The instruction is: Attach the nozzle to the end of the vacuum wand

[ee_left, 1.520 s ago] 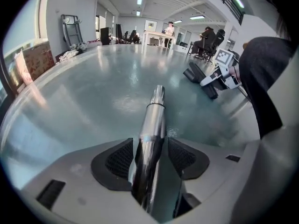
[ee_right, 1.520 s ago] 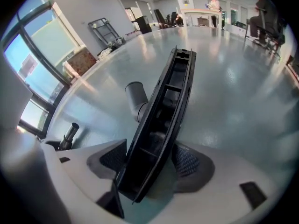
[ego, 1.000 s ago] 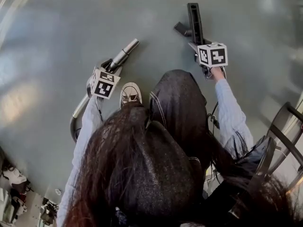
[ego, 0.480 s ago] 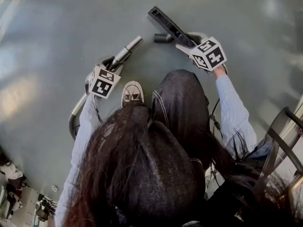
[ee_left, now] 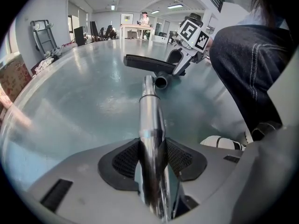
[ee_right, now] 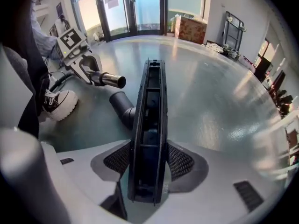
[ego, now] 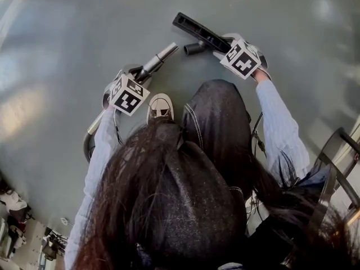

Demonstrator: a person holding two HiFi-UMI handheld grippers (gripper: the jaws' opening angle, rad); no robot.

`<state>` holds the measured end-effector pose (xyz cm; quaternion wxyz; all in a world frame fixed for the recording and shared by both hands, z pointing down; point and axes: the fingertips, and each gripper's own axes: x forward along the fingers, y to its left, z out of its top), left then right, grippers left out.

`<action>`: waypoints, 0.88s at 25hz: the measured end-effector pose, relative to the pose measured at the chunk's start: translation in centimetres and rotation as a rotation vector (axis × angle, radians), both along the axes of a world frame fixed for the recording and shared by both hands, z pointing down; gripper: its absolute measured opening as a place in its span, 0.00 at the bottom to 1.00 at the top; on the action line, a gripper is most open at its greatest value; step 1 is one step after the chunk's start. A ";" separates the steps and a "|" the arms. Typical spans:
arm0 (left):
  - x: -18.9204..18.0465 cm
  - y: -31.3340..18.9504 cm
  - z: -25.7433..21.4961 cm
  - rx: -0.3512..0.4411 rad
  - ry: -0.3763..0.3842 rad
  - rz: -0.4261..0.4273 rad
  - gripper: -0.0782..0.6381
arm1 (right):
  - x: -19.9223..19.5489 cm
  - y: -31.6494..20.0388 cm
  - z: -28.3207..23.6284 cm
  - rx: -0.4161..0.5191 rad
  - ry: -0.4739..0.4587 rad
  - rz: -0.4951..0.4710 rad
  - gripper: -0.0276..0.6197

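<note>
A silver vacuum wand (ego: 157, 61) runs up and to the right from my left gripper (ego: 139, 76). In the left gripper view the wand (ee_left: 148, 125) lies between the closing jaws of my left gripper (ee_left: 152, 158), and both pads press on it. My right gripper (ego: 223, 41) grips the long black nozzle (ego: 198, 31). In the right gripper view the nozzle (ee_right: 149, 111) stands on edge between the closing jaws of my right gripper (ee_right: 148, 161). The nozzle's round neck (ee_right: 122, 105) points at the wand's open end (ee_right: 119, 82), a short gap away.
The grey floor (ego: 67, 49) lies below. A white shoe (ego: 159, 108) and a knee in dark jeans (ego: 216, 117) sit between the arms. The grey hose (ego: 90, 136) curves off at the left. A black chair frame (ego: 337, 162) stands at the right.
The right gripper rolled and carried the nozzle left, from upright to slanting, so its neck now faces the wand tip. The left gripper rolled slightly and the wand tip shifted right.
</note>
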<state>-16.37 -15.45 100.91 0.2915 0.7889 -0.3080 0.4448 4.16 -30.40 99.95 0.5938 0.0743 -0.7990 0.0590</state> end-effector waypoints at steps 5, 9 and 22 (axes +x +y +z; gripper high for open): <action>0.8 0.4 0.4 -0.016 -0.006 0.023 0.35 | 0.3 0.0 1.1 0.023 0.088 0.032 0.41; 1.2 0.8 0.6 -0.015 -0.015 0.042 0.35 | 0.4 -0.1 1.6 0.068 0.153 0.070 0.41; 1.8 1.4 0.6 0.009 -0.008 0.086 0.35 | -2.3 -1.3 -0.2 0.208 0.021 0.000 0.41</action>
